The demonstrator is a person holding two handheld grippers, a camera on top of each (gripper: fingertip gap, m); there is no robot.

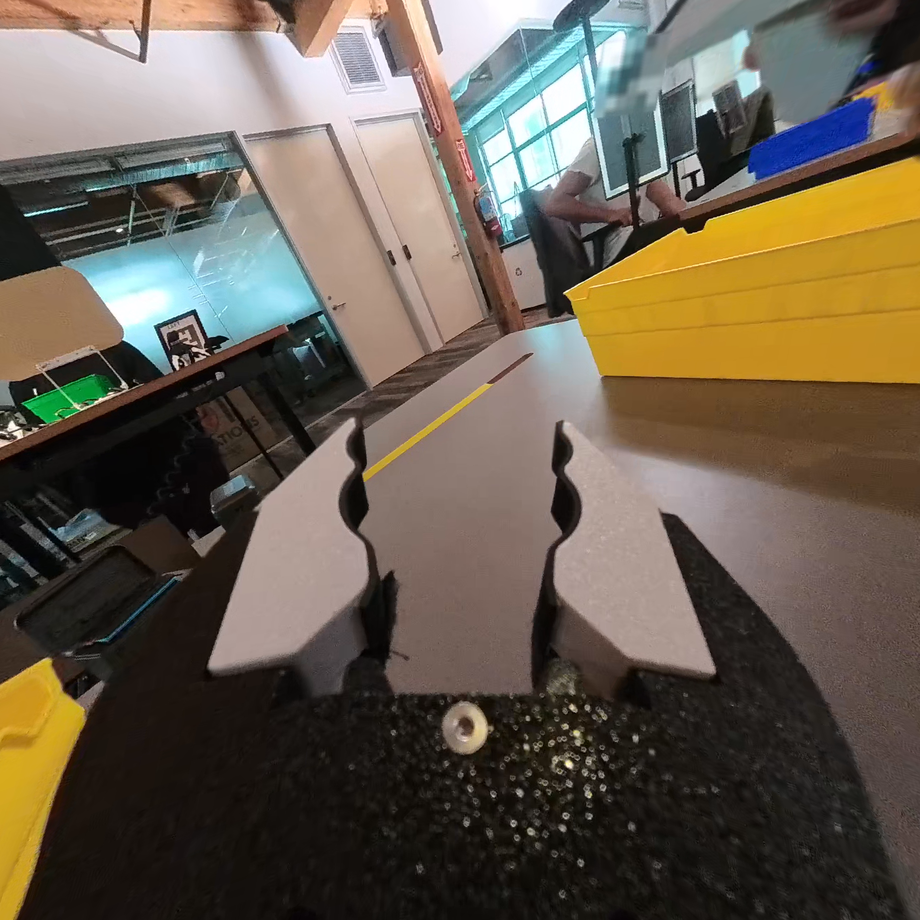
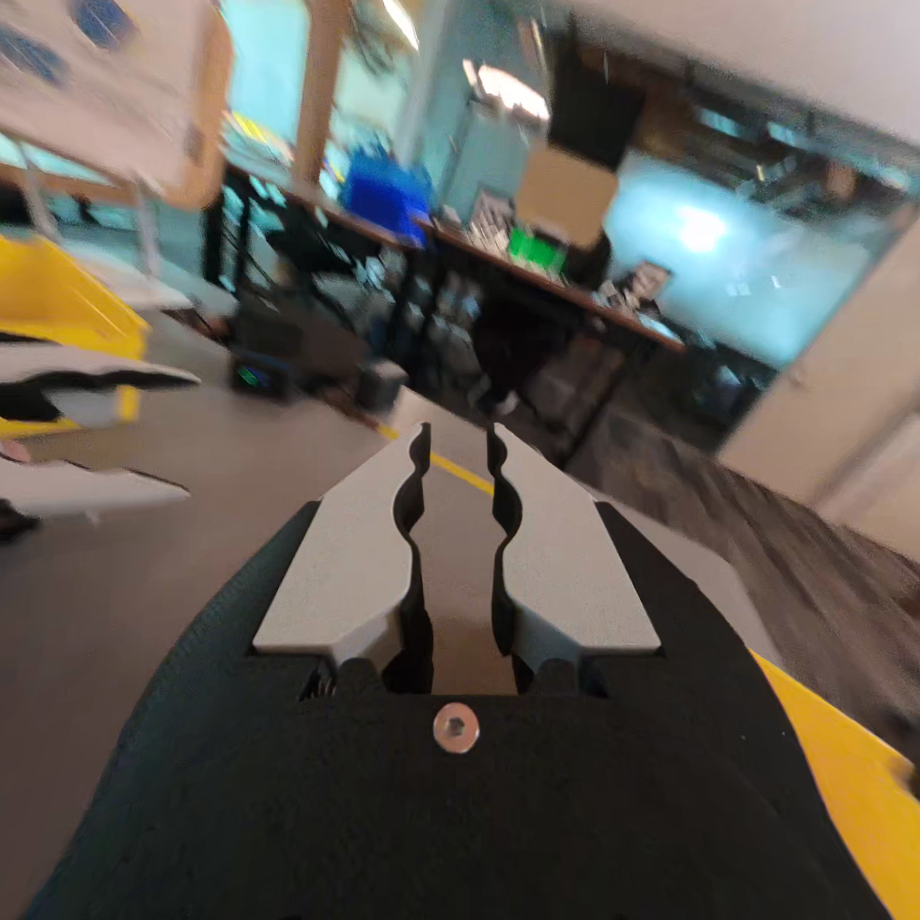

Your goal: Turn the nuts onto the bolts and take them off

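Nuts and bolts: none in view, whereabouts unknown; left gripper (image 1: 458, 433) spread wide, empty, low over tabletop (image 1: 747, 498) beside yellow bin (image 1: 747, 308); right gripper (image 2: 458, 428) parted narrowly, empty; step judged: approach; next move calls for locating parts.

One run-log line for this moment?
left gripper: open, empty | right gripper: open, empty, view blurred | yellow bin: on table | nuts, bolts: not visible

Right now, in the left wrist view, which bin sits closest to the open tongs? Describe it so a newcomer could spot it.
Start at the long grey-brown tabletop running ahead of the left tongs. On its right side stands a large yellow plastic bin with stepped, ridged walls. Unlike the small blue bin on the far desk behind it, this one is yellow and rests on the same tabletop.
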